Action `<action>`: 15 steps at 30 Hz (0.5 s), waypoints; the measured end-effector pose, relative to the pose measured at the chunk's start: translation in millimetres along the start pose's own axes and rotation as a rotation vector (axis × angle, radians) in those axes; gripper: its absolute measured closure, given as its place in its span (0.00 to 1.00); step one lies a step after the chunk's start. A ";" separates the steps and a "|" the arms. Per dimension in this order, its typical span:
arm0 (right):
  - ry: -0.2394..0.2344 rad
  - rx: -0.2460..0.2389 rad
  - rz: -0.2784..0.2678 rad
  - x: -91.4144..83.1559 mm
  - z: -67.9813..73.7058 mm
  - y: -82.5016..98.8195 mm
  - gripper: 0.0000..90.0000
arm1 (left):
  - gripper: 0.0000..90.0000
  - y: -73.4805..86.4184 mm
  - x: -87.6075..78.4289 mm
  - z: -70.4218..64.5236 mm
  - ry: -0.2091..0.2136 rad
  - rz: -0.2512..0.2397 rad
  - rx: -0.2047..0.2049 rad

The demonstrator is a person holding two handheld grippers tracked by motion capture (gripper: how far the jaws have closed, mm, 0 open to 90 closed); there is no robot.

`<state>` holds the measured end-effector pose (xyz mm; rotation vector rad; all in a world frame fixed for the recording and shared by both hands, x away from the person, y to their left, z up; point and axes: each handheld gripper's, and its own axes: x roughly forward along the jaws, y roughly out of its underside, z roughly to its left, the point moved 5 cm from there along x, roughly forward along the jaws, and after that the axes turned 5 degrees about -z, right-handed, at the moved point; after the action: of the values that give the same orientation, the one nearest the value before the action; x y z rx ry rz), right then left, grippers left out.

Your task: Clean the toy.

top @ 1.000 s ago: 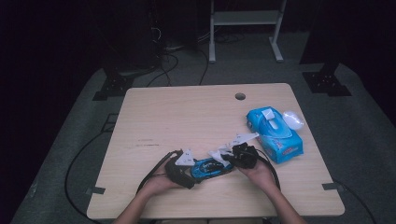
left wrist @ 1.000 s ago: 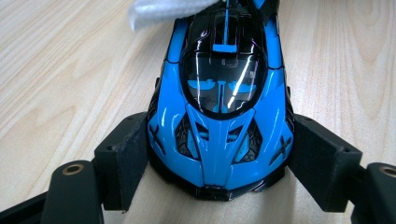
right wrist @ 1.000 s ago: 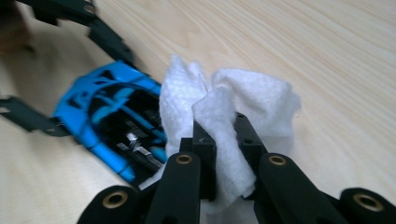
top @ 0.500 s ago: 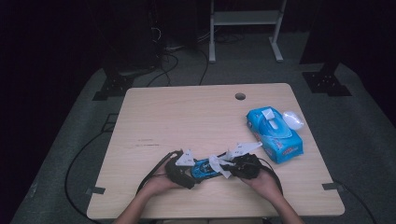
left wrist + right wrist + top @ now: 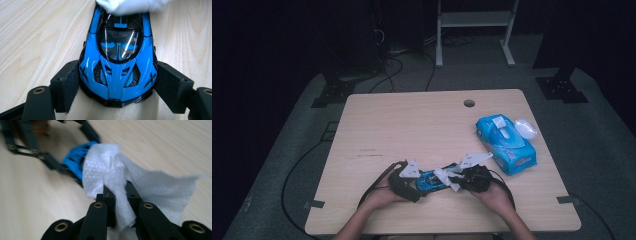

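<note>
Toy car [image 5: 117, 75] bright blue, black windows; wipe [image 5: 117, 177] white, dimpled; wipe pack [image 5: 506, 144] blue

High view above the near edge, facing forward and down on the table [image 5: 422, 125], both gripper views close and low, all sharing the blue toy car [image 5: 432, 180].
</note>
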<state>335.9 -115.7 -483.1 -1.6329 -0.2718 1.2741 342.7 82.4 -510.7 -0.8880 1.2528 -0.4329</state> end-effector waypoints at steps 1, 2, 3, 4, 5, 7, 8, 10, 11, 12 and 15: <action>0.036 -0.005 0.007 -2.7 -6.1 2.0 0.91 | 0.27 -0.1 0.1 0.0 0.000 0.000 0.001; 0.050 0.002 0.015 -4.8 -9.5 3.7 0.91 | 0.27 -0.2 0.5 0.0 0.000 0.000 0.003; 0.034 0.036 0.001 -7.0 -11.8 4.7 0.91 | 0.27 -0.3 0.5 0.0 -0.001 0.001 0.004; 0.040 0.023 -0.001 -6.5 -11.0 5.0 0.91 | 0.27 -0.3 0.4 0.1 0.000 0.002 0.004; 0.042 0.005 0.000 -5.3 -7.9 4.6 0.91 | 0.27 0.1 0.0 0.4 0.003 0.002 0.004; -0.006 -0.002 -0.019 -2.0 0.1 2.2 0.91 | 0.27 0.4 -0.6 0.6 0.003 0.002 0.002; -0.011 -0.013 -0.017 -0.8 2.4 1.4 0.91 | 0.27 0.4 -0.7 0.5 0.002 0.002 0.002; -0.013 -0.008 -0.017 -0.7 0.7 1.4 0.91 | 0.27 0.3 -0.6 0.4 0.002 0.001 0.002; -0.011 0.008 -0.014 -1.9 -2.0 2.2 0.91 | 0.27 0.2 -0.5 0.3 0.000 0.002 0.002; -0.003 0.012 -0.013 -3.1 -4.7 3.1 0.91 | 0.27 0.1 -0.4 0.2 -0.001 0.003 0.002; 0.015 0.034 -0.012 -5.9 -8.7 5.0 0.91 | 0.27 -0.1 -0.1 0.0 -0.002 0.002 0.003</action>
<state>338.7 -126.9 -484.1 -1.6094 -0.2496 1.2503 342.8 82.4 -510.6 -0.8844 1.2509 -0.4318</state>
